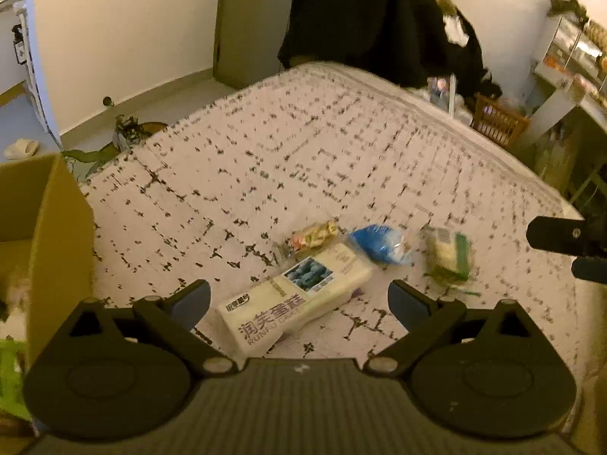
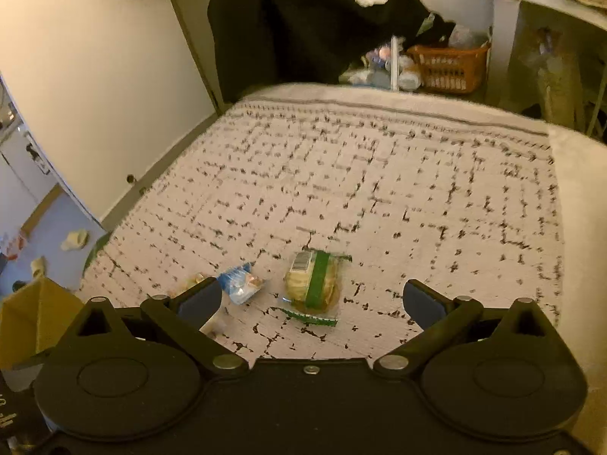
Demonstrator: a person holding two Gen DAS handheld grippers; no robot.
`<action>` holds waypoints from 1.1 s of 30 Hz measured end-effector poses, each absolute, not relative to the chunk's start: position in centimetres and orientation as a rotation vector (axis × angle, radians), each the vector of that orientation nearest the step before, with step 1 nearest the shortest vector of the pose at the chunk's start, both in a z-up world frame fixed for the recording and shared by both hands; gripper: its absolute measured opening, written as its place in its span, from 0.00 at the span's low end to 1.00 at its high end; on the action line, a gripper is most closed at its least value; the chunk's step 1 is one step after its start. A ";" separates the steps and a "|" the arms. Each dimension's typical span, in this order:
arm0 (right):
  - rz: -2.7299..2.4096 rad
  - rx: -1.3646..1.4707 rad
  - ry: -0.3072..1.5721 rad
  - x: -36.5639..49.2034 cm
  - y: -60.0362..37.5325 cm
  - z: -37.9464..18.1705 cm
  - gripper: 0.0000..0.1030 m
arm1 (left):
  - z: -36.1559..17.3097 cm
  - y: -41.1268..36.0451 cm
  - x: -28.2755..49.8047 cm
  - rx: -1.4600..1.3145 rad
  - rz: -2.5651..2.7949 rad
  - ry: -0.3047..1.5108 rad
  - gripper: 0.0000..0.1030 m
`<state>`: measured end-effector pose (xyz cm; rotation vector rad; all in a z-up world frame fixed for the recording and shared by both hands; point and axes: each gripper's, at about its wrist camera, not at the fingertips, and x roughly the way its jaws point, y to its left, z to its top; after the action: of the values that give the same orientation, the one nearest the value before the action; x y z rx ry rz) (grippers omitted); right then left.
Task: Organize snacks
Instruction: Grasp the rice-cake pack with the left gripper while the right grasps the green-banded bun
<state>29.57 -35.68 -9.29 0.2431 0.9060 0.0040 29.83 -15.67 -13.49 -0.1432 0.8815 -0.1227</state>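
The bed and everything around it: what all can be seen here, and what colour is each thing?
cake box: 1, cream with a blue picture, on the bed between the left fingers
blue packet: 1, blue, beyond the cake box
green-banded packet: 1, yellowish with a green stripe, ahead of the right gripper
small wrapped snack: 1, pink and yellow, left of the blue packet
bed cover: 1, pale with black marks
cardboard box: 1, brown, open, at the bed's left edge
basket: 1, orange-brown, on the floor past the bed
dark clothing: black, hanging behind the bed
left gripper: black, fingers open
right gripper: black, fingers open
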 end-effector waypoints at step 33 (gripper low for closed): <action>-0.044 0.084 0.949 33.3 -31.0 -15.6 0.46 | -17.1 -14.3 33.4 -0.219 -0.197 0.939 0.35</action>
<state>33.30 -31.03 -15.59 0.0838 0.9495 -0.0437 33.44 -14.25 -17.07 -0.2186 0.9385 -0.1968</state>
